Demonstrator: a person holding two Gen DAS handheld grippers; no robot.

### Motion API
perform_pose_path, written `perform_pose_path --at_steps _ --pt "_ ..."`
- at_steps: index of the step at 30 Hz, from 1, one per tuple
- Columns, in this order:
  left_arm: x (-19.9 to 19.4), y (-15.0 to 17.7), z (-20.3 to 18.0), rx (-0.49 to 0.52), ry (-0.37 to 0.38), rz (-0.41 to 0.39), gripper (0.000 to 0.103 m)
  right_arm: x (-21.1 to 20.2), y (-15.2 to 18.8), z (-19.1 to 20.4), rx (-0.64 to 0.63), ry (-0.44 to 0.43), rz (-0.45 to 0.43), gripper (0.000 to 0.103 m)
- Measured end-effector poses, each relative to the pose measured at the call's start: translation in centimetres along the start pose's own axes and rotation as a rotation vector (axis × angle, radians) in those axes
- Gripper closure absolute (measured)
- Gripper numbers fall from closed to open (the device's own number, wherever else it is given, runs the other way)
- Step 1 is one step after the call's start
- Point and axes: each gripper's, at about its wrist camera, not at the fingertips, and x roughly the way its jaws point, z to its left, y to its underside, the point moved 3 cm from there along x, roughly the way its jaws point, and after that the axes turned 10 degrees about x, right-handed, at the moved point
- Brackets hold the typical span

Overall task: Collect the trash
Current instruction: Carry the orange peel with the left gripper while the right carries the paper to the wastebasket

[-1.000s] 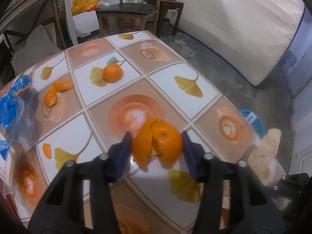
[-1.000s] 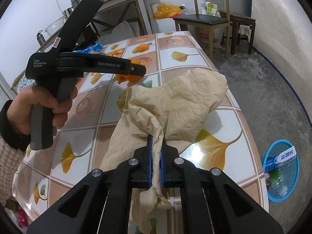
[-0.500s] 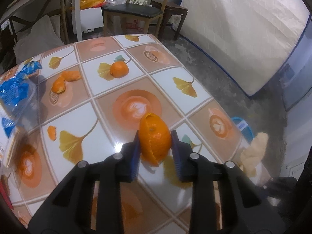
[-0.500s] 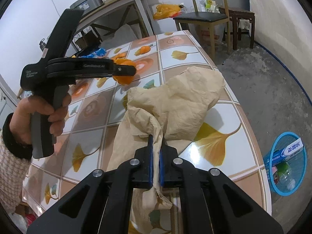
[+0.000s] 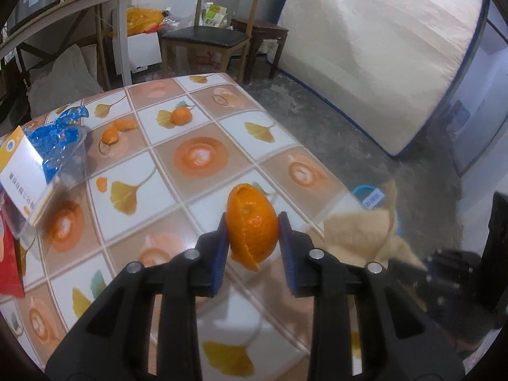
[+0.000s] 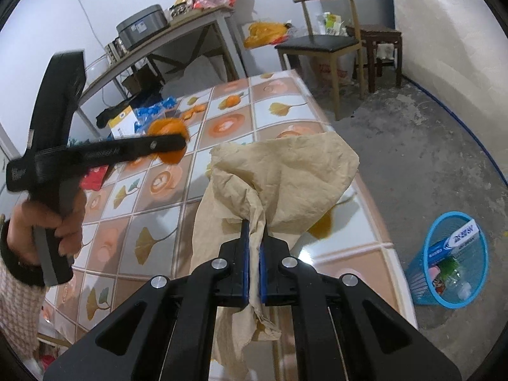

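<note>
Two pieces of trash in hand, both lifted clear of the tiled table [image 5: 203,158]. Item one: orange peel [image 5: 252,223], a curled hollow shell, bright orange, split open at the top with a loose strip hanging below; judged very light, soft and springy, likely to crush or tear if squeezed harder, and best held as now, across its widest curve. The left gripper [image 5: 253,231] has its blue pads pressed on either side of it, jaws part-way closed after narrowing onto the peel. Item two: crumpled tan paper [image 6: 282,171], a large wrinkled sheet, matte and limp, bunched into a neck where it is gripped and draping both ahead of and below the pads; judged light, floppy, prone to snag or drag on the table edge, so a gathered fold is the sound place to hold. The right gripper [image 6: 253,254] is clamped nearly shut on that fold. Destination, by judgement: blue mesh basket [image 6: 451,263] on the floor beside the table, already holding a box and wrappers. Remaining on the table: smaller peel pieces [image 5: 116,130], a whole tangerine [image 5: 181,116], blue plastic wrapper [image 5: 57,136], white carton [image 5: 22,171].
</note>
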Motion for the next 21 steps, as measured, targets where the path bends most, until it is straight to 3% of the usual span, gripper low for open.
perform_pose_path --at_steps 11,21 --pt "-2.3 2.7 -4.7 0.046 0.029 -0.036 0.075 -3.9 0.7 -2.1 0.033 0.053 -0.049 0.098" --pt "-2.4 3.2 -9.8 0.13 0.051 -0.039 0.075 -7.7 0.9 -5.2 0.093 0.111 -0.117 0.098"
